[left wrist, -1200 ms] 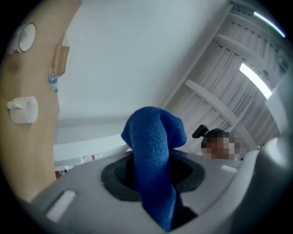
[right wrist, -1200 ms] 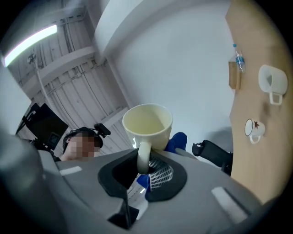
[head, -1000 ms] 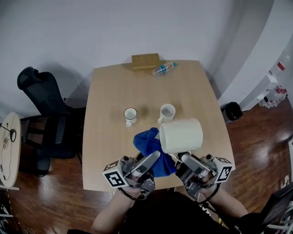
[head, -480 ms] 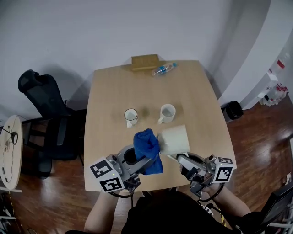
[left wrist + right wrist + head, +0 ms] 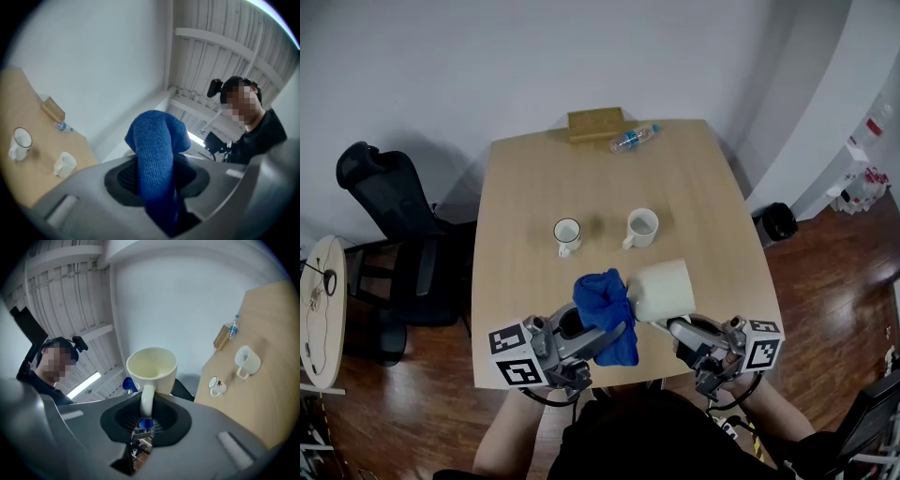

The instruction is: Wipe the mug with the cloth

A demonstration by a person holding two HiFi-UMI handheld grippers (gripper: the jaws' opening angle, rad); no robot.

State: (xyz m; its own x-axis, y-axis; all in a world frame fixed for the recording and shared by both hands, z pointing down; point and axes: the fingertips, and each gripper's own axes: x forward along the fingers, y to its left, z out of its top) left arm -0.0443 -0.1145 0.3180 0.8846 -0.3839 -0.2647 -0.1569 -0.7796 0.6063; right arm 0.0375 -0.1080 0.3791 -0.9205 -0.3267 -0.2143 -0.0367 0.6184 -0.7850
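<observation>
A cream mug hangs in the air above the near edge of the wooden table. My right gripper is shut on its handle, and the mug's mouth faces the right gripper view. My left gripper is shut on a bunched blue cloth, which stands up out of the jaws in the left gripper view as a thick roll of blue cloth. The cloth rests against the mug's left side; a scrap of blue shows behind the mug.
Two more mugs stand mid-table, a dark-rimmed one and a plain white one. A water bottle and a wooden box lie at the far edge. A black office chair and a round side table stand at the left.
The right gripper has sunk with the mug, which now looks smaller and lower. The left gripper has rolled and shifted left, and the cloth bunch now stands upright beside the mug.
</observation>
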